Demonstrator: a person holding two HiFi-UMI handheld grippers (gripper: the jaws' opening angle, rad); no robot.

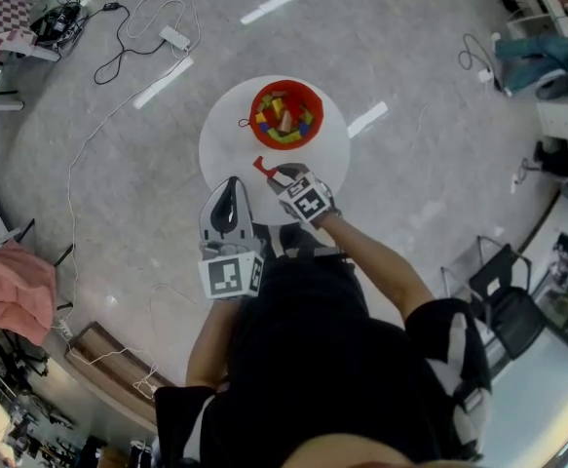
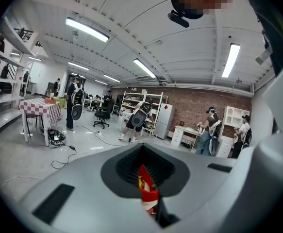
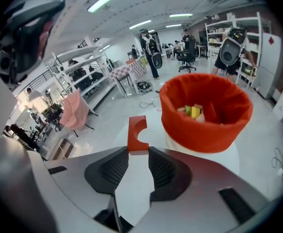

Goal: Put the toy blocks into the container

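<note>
A red block (image 3: 137, 134) with a curved notch stands upright on the round white table (image 1: 223, 136), and my right gripper (image 3: 137, 152) is shut on its lower end. The head view shows this block (image 1: 261, 167) at the right gripper (image 1: 272, 174), just in front of the red fabric container (image 1: 257, 106). That container (image 3: 205, 128) holds several coloured blocks (image 3: 194, 111). My left gripper (image 1: 231, 185) hovers over the table's near edge with its jaws shut. In the left gripper view a red and yellow sliver shows in the slit of the left gripper (image 2: 148, 181); I cannot tell what it is.
Cables and a power strip (image 1: 174, 37) lie on the floor beyond the table. A pink cloth (image 1: 9, 291) hangs at the left, a black chair (image 1: 506, 310) stands at the right. A checkered table (image 1: 3, 16) is at the far left. Several people stand far off in the room.
</note>
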